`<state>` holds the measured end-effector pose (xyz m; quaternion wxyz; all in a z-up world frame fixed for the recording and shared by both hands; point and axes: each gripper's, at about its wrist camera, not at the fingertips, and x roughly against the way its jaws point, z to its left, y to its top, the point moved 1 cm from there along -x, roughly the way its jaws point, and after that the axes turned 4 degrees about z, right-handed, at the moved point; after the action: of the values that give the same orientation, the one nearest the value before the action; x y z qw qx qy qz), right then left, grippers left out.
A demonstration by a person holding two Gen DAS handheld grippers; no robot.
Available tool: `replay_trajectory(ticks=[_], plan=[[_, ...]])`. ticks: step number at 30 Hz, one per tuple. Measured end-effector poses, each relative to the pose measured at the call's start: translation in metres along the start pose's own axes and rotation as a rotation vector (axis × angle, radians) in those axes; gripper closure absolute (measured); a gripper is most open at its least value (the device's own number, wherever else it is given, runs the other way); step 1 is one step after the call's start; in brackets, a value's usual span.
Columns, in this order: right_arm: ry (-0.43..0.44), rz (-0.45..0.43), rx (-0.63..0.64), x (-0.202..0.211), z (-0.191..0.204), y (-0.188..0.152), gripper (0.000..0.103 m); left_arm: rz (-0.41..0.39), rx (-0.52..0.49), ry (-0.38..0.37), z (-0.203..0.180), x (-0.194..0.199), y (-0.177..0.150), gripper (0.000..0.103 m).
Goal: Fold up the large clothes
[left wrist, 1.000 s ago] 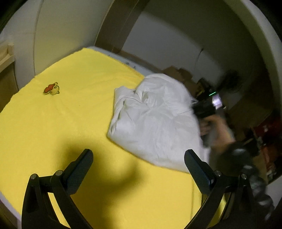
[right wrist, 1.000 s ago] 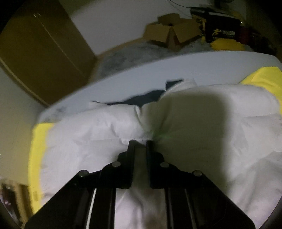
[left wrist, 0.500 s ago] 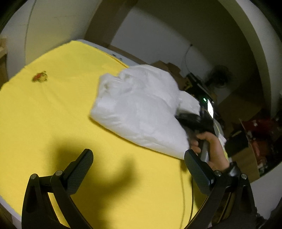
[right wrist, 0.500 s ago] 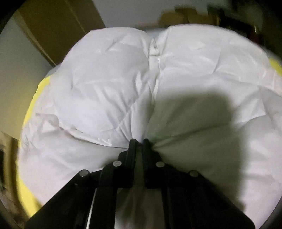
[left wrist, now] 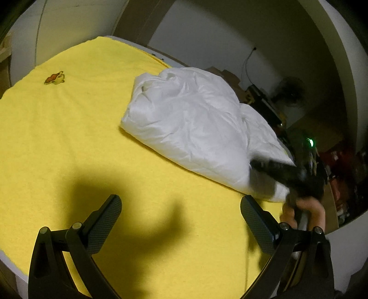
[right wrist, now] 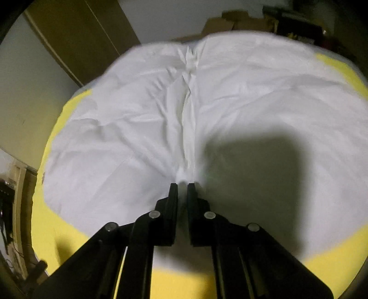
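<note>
**White garment pinched at its near edge, left side idle**

White garment (left wrist: 195,124) lies bunched on the yellow cover (left wrist: 69,142), toward its far right side; puffy, creased, a seam running down the middle. It looks partly doubled over, not yet a neat fold.

My right gripper (right wrist: 182,184) has its fingers pressed together on a gathered tuck of the near edge. I judge the pinch is there so the whole edge can be dragged or lifted as one.

My left gripper (left wrist: 181,214) hangs spread wide above bare yellow, holding nothing, well apart from the cloth. Probably waiting for a corner.

Small animal patch (left wrist: 54,78) on the cover, far left. Cardboard boxes (right wrist: 232,21) beyond.
</note>
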<state>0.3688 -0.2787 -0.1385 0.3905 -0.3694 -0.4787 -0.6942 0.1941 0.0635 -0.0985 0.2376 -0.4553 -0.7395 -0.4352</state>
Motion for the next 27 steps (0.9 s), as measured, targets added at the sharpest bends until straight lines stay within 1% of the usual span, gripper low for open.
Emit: replay_trajectory(ticks=[1, 2, 3, 4, 7, 8, 9, 10, 11, 12, 13, 14, 15, 16, 17, 18, 19, 20, 21, 22, 24, 25, 27], plan=[[-0.003, 0.03, -0.005, -0.008, 0.0, -0.007, 0.096, 0.004, 0.015, 0.0, 0.003, -0.002, 0.001, 0.0], [-0.029, 0.045, 0.012, -0.022, 0.004, -0.019, 0.096, 0.013, 0.033, -0.004, 0.006, -0.005, 0.002, 0.0], [-0.051, 0.012, 0.038, -0.032, 0.006, -0.018, 0.097, 0.025, 0.045, -0.01, 0.007, -0.008, 0.004, 0.0], [-0.062, -0.01, 0.043, -0.034, 0.01, -0.013, 0.098, 0.034, 0.049, -0.017, 0.007, -0.01, 0.004, 0.0], [-0.056, 0.018, 0.016, -0.025, 0.012, -0.008, 0.098, 0.04, 0.027, -0.029, 0.003, -0.009, 0.0, 0.0], [-0.054, 0.003, 0.029, -0.019, 0.016, -0.011, 0.096, 0.037, 0.02, -0.028, 0.004, -0.009, -0.001, 0.0], [-0.078, -0.028, 0.072, -0.018, 0.021, -0.016, 0.096, 0.037, 0.023, -0.018, 0.007, -0.011, -0.002, 0.0], [-0.097, -0.035, 0.094, -0.026, 0.026, -0.021, 0.096, 0.042, 0.035, -0.012, 0.01, -0.014, 0.0, 0.0], [-0.107, -0.064, 0.111, -0.034, 0.026, -0.023, 0.096, 0.052, 0.056, -0.013, 0.013, -0.017, 0.0, 0.0], [-0.118, -0.084, 0.123, -0.033, 0.032, -0.028, 0.096, 0.069, 0.078, -0.022, 0.017, -0.021, 0.001, 0.0], [-0.121, -0.071, 0.124, -0.032, 0.034, -0.024, 0.096, 0.082, 0.09, -0.033, 0.02, -0.024, 0.001, 0.0], [-0.106, -0.058, 0.115, -0.03, 0.033, -0.025, 0.095, 0.092, 0.1, -0.054, 0.021, -0.024, 0.001, 0.0], [-0.078, -0.051, 0.101, -0.025, 0.03, -0.026, 0.092, 0.104, 0.119, -0.092, 0.024, -0.025, 0.001, 0.0], [-0.005, -0.051, 0.061, -0.017, 0.023, -0.024, 0.089, 0.113, 0.138, -0.128, 0.028, -0.026, 0.003, 0.0], [0.039, -0.057, 0.037, -0.015, 0.017, -0.024, 0.077, 0.121, 0.162, -0.175, 0.032, -0.027, 0.005, 0.0], [0.091, -0.082, 0.016, -0.005, 0.012, -0.026, 0.068, 0.133, 0.195, -0.222, 0.035, -0.031, 0.008, 0.0], [0.106, -0.109, 0.009, 0.001, 0.011, -0.03, 0.04, 0.144, 0.233, -0.266, 0.041, -0.034, 0.012, 0.0], [0.12, -0.133, 0.006, 0.008, 0.01, -0.033, 0.02, 0.157, 0.275, -0.31, 0.046, -0.038, 0.017, 0.0], [0.157, -0.155, 0.009, 0.016, 0.009, -0.038, 0.018, 0.164, 0.314, -0.339, 0.051, -0.044, 0.022, 0.0], [0.188, -0.156, 0.01, 0.022, 0.008, -0.044, 0.018, 0.167, 0.349, -0.354, 0.056, -0.052, 0.03, 0.0], [0.263, -0.158, -0.013, 0.038, 0.004, -0.059, 0.018, 0.15, 0.379, -0.346, 0.061, -0.064, 0.043, 0.0], [0.288, -0.17, -0.026, 0.043, 0.001, -0.059, 0.018, 0.142, 0.387, -0.34, 0.062, -0.07, 0.049, 0.0], [0.301, -0.202, -0.036, 0.058, -0.007, -0.075, 0.018, 0.129, 0.408, -0.309, 0.063, -0.083, 0.059, 0.0]])
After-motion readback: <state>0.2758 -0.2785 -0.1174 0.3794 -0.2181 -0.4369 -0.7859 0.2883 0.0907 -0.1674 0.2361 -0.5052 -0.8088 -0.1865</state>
